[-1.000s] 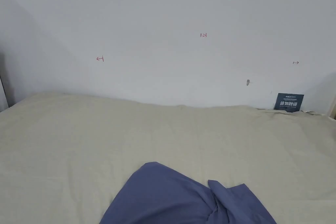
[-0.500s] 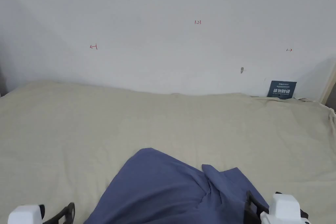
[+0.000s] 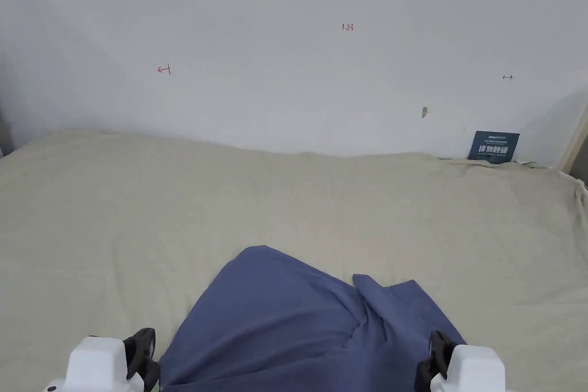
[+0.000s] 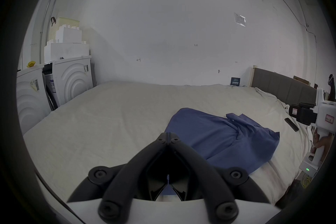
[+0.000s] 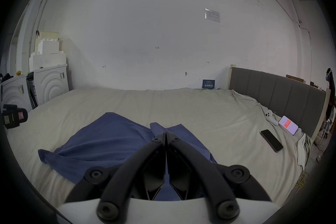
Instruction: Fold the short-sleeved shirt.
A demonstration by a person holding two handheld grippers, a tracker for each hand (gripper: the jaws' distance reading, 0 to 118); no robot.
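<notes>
Blue cotton is bunching in front of me in the head view: the short-sleeved shirt (image 3: 298, 318) is lying crumpled on the cream bedsheet (image 3: 172, 209), near its front edge, and I am holding my left gripper (image 3: 140, 353) just beside its left side and my right gripper (image 3: 436, 356) at its right side. From there I cannot tell how either pair of jaws stands. In the left gripper view, my left jaws are pressing tip to tip on nothing, hanging over bare sheet at the shirt's near left edge, with a sleeve (image 4: 234, 118) flopping up at the far side. In the right gripper view, my right jaws are likewise meeting on nothing, hovering over the shirt, while a dark phone (image 5: 271, 140) is lying well apart to the right. I am judging that folding has not begun; next I should be parting both jaws, pinching two edges and spreading the cloth flat.
</notes>
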